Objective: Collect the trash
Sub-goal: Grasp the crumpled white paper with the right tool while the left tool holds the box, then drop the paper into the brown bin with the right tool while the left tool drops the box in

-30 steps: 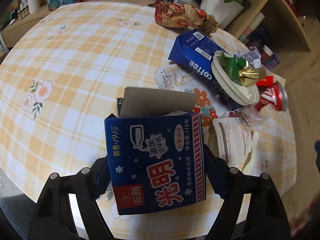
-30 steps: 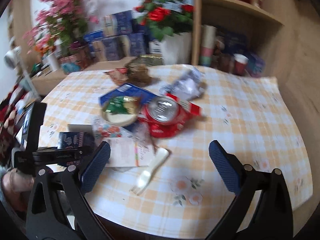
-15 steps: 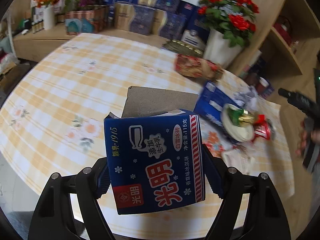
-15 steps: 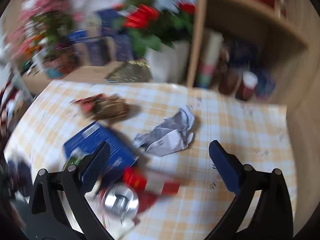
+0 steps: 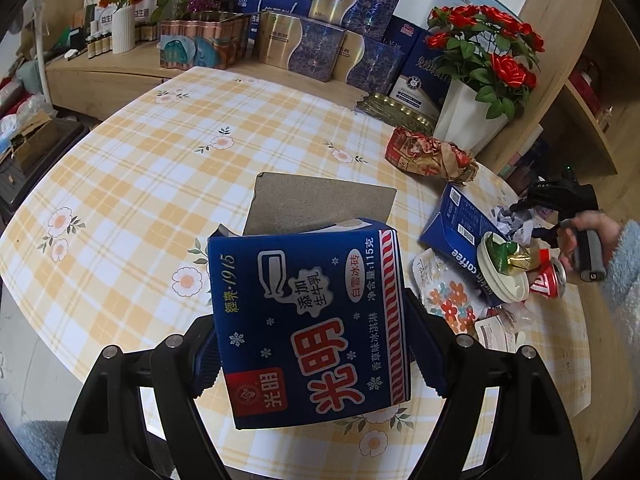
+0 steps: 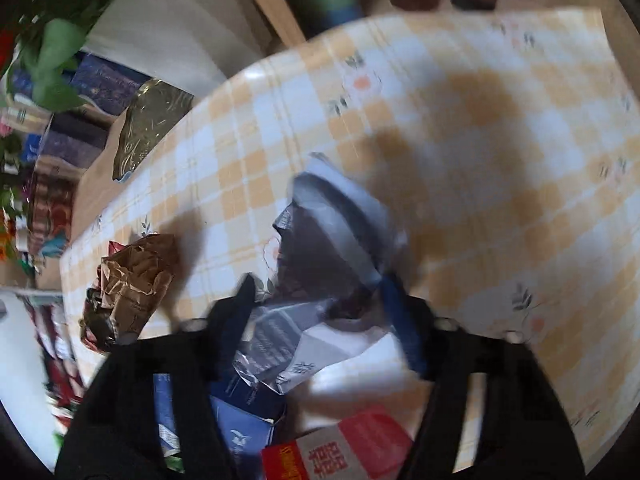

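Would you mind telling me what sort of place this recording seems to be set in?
Probably a home living or dining room: a table under a checked floral tablecloth, a white vase of red roses, and gift boxes stacked on a low wooden sideboard.

The left wrist view is sharp and evenly lit by soft daylight, with mild glare on the foil boxes (image 5: 304, 36) behind the table's far edge. Fisheye bending curves the table (image 5: 132, 184) and darkens the corners. The right wrist view is heavily motion-blurred, dimmer, with broad soft shadows across the tablecloth (image 6: 500, 128) near its right edge.
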`<state>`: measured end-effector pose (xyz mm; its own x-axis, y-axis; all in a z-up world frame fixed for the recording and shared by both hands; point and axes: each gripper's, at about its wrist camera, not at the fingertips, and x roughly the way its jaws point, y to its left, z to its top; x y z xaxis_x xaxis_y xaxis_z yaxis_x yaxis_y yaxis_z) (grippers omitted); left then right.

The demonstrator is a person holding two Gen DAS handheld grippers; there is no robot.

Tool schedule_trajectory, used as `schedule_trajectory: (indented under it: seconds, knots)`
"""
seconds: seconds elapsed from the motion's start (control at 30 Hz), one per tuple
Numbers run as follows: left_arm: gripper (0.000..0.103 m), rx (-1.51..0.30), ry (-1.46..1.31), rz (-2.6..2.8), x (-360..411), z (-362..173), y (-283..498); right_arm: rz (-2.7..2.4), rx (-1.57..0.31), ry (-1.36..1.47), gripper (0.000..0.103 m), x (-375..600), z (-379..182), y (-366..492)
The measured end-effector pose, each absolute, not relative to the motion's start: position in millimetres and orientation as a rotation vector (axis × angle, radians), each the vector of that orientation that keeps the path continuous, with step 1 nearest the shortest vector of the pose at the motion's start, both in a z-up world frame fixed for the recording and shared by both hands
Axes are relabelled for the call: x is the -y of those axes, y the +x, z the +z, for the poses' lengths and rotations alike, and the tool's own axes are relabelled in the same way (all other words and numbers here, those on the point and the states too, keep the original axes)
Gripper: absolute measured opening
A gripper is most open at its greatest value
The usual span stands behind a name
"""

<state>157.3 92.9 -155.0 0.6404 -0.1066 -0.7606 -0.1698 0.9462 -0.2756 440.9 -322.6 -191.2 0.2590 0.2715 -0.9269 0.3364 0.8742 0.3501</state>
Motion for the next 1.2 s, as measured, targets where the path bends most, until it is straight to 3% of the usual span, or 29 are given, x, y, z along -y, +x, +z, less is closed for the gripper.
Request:
schedule_trajectory:
  seconds: [0.07, 0.1, 0.13, 0.5, 0.73, 1.2]
  knots:
    - [0.077, -0.875, -0.343, 0.026, -92.7, -153.8, 155.7, -0.037, -1.304, 0.578, 0.046, 326.7, -185.4, 437.9]
    - [0.077, -0.872, -0.347, 0.021, -92.4, -153.4, 154.4, -0.026, -1.286, 0.587, 0.03, 328.6, -178.7, 434.2]
    - [0.077, -0.869, -0.35, 0.017, -91.9, -152.7, 153.4, -0.014, -1.274, 0.597, 0.028, 330.4, -173.7, 432.3]
    - [0.077, -0.835, -0.363, -0.052, -75.4, -135.3, 131.9, 0.152, -1.056, 0.556, 0.027, 333.8, -96.6, 359.5]
    - [0.077, -0.822, -0.346, -0.103, -65.5, -124.9, 99.3, 0.275, -0.915, 0.524, 0.027, 319.7, -62.1, 247.9]
    - [0.077, -0.82, -0.245, -0.202, -52.3, -140.6, 2.0, 0.436, -0.914, 0.426, 0.027, 236.7, -121.6, 36.8]
